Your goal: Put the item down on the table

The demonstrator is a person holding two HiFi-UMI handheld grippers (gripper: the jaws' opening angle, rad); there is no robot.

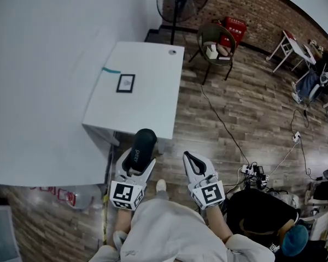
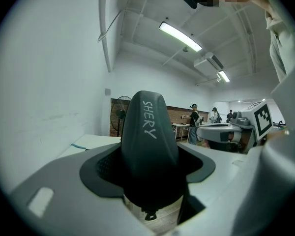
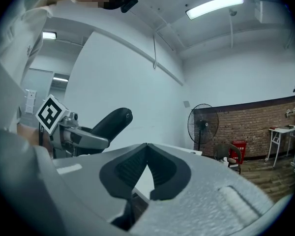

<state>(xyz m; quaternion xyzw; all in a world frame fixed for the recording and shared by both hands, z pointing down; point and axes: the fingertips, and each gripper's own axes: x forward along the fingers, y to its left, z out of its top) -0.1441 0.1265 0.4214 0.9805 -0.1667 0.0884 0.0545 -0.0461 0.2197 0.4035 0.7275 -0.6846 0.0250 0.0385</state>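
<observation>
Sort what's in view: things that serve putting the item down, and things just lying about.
Job: dark item marked SHERY, clamped in left gripper; white table.
Lying about: fan, chair, red box, floor cables; right gripper, shut, empty.

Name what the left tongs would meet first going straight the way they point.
Probably the near end of the white table, with the dark item gripped in the left tongs leading; whether it clears the top is unclear.
</observation>
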